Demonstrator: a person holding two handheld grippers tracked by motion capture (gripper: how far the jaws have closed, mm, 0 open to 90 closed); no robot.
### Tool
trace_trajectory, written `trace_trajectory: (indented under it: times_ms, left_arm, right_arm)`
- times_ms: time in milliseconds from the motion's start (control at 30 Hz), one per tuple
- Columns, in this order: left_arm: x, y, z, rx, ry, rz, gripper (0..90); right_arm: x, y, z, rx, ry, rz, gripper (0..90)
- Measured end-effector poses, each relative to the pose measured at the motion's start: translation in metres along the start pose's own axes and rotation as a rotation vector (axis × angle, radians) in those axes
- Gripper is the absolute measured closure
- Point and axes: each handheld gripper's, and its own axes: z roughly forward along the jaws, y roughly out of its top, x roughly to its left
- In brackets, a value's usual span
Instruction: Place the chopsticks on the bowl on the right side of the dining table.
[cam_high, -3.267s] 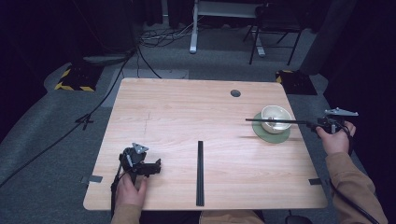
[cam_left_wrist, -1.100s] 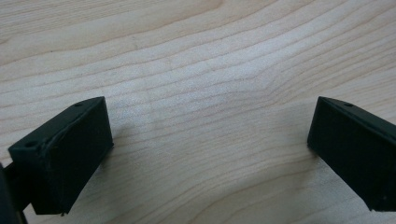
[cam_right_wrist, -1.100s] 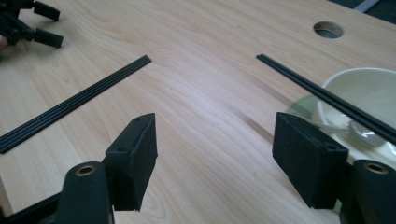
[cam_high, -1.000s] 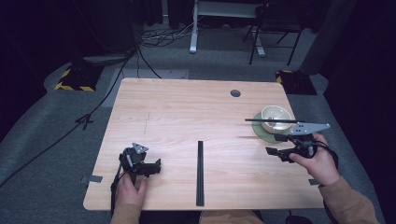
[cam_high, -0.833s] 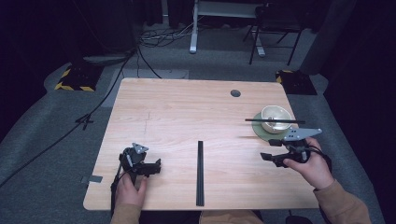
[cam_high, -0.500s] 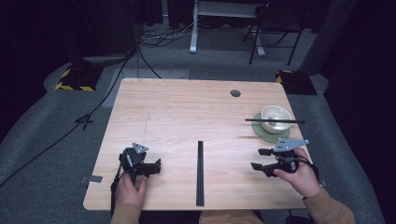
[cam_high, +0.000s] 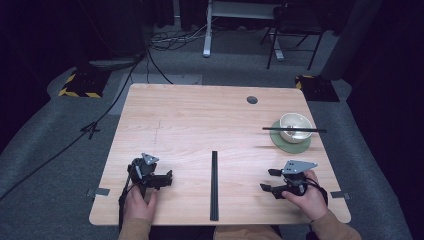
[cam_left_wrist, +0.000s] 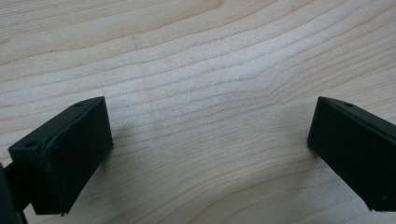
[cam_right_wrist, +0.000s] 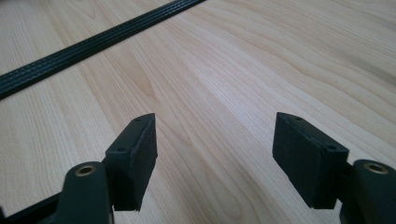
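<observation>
The pale wooden tabletop (cam_high: 200, 120) is evenly lit from above against dark, dim surroundings; shadows are soft, and the close gripper views blur slightly at their edges.

bowl (cam_high: 295, 123) cream | mat (cam_high: 290, 143) green | chopstick (cam_high: 294, 129) black | table (cam_high: 190, 120) light woodgrain

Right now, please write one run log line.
left gripper: open, empty | right gripper: open, empty, facing black strip | chopsticks: across bowl
</observation>
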Motion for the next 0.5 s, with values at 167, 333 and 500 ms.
trace_trajectory:
  times_ms: [167,333,500]
  left_arm:
    - [0.000,0.000,0.000,0.000,0.000,0.000,0.2]
    - [0.000,0.000,0.000,0.000,0.000,0.000,0.2]
    - [0.000,0.000,0.000,0.000,-0.002,-0.002,0.2]
  right_arm:
    - [0.001,-0.004,0.004,0.020,-0.002,-0.009,31.1]
    - [0.002,-0.007,0.009,0.032,-0.022,-0.022,30.3]
    - [0.003,-0.010,0.015,0.043,-0.044,-0.035,24.8]
